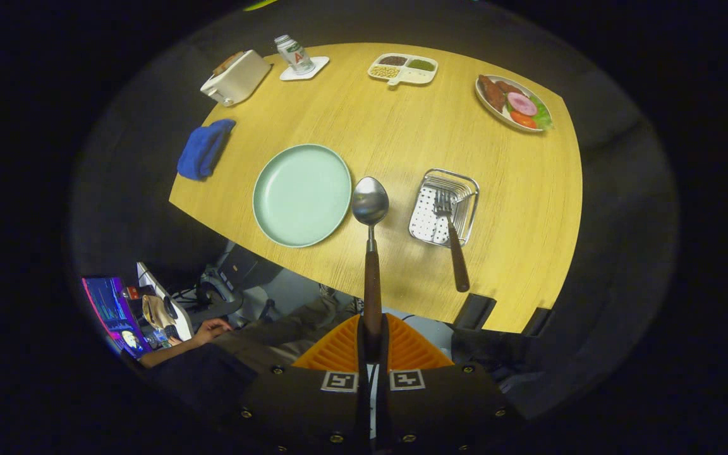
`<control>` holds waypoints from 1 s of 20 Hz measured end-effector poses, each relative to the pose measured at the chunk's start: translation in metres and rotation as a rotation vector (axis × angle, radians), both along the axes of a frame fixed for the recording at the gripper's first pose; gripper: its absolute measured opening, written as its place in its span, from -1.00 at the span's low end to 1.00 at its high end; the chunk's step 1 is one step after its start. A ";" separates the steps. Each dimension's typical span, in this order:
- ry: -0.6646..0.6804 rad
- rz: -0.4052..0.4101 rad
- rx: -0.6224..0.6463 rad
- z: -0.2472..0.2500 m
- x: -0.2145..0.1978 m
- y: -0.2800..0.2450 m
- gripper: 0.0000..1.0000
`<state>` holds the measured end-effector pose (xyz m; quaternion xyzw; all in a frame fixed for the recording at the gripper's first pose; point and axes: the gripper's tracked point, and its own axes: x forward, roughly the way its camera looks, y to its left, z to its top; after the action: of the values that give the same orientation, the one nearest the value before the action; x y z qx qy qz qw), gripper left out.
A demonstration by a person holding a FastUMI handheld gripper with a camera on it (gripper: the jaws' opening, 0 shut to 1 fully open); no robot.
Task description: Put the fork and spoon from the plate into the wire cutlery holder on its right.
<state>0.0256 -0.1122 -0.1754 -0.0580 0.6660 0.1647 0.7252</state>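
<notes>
Claw (373, 335) gripping spoon (370, 215), bowl forward

The gripper (373, 338) is held high above the table, and both its fingers (364, 344) are pressed together on the handle of the spoon (370, 240), which points out toward 12 o'clock.

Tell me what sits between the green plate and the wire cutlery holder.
In the gripper view, the spoon bowl hangs there, its handle clamped in the gripper, between the plate and the holder; bare wooden table lies beneath.
</notes>
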 end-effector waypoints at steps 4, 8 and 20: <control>0.002 -0.109 -0.018 0.000 0.013 -0.031 -0.92; 0.042 -0.184 0.000 -0.012 0.013 -0.037 -0.92; 0.182 -0.232 -0.060 -0.053 0.033 -0.029 -0.92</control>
<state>0.0582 -0.1410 -0.2286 0.0130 0.7359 0.0642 0.6739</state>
